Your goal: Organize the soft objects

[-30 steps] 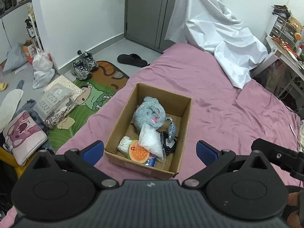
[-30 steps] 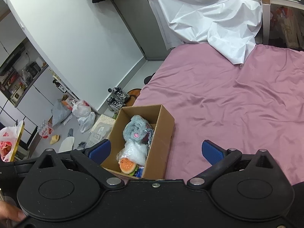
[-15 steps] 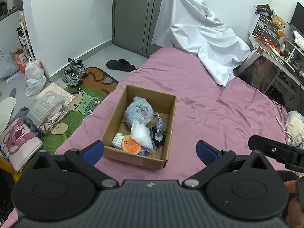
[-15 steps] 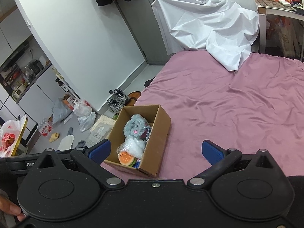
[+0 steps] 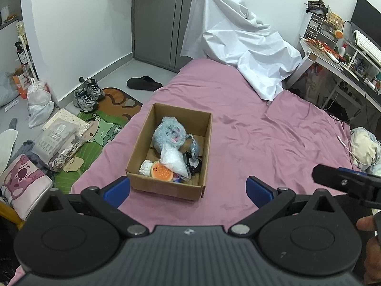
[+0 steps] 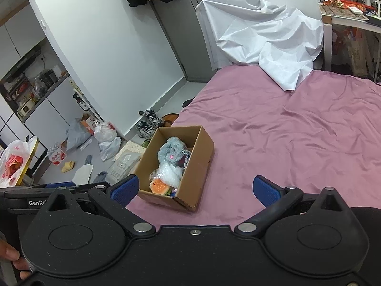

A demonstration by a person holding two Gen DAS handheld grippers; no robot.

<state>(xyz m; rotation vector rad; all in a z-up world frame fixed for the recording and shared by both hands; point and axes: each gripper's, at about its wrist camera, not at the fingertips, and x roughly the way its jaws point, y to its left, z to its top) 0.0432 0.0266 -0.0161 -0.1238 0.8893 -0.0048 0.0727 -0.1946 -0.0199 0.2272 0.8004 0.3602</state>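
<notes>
Both hand-held grippers are spread wide and grasp nothing: the left hand-held gripper and the right hand-held gripper. Just ahead of their fingertips, one cardboard box sits on the pink bed. It holds one orange burger-shaped plush, one clear plastic bag and one grey-blue stuffed animal. Farther off lies one white sheet.

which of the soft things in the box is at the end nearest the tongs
The orange burger-faced plush, at the cardboard box's near end. The clear plastic bag lies mid-box, and the fluffy blue-grey plush sits at the far end.
</notes>
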